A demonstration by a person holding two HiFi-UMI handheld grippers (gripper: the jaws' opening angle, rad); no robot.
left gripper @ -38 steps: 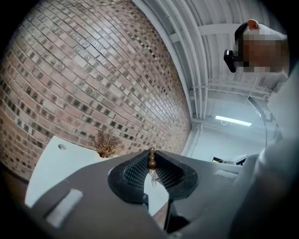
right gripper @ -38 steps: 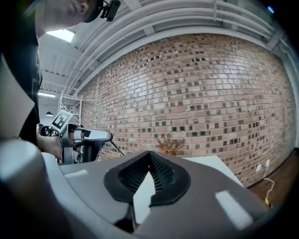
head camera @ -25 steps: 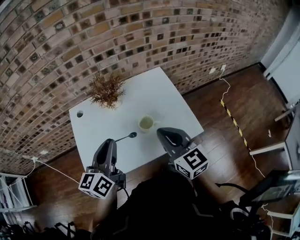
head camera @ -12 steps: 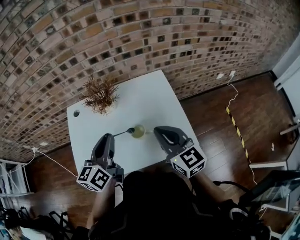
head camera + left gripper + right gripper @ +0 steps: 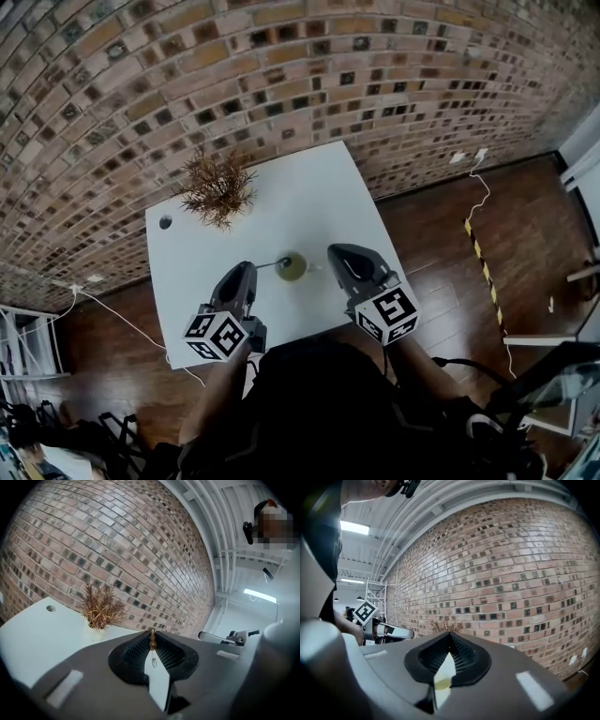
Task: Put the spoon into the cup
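Observation:
A pale yellow-green cup stands on the white table, near its front edge. My left gripper is shut on the handle end of a thin dark spoon, whose brass-beaded tip shows pinched between the pads. The spoon lies about level, and its bowl end reaches the cup's left rim; I cannot tell whether it is inside. My right gripper hovers just right of the cup, jaws together with nothing between them. The cup shows as a yellow patch under those jaws.
A dried brown plant in a white pot stands at the table's back left, beside a round cable hole. A brick wall runs behind the table. White cables and striped tape lie on the wood floor.
Both grippers came forward over the table's front edge towards the cup. The spoon's bowl, which hung apart to the cup's left, now meets the cup's left rim.

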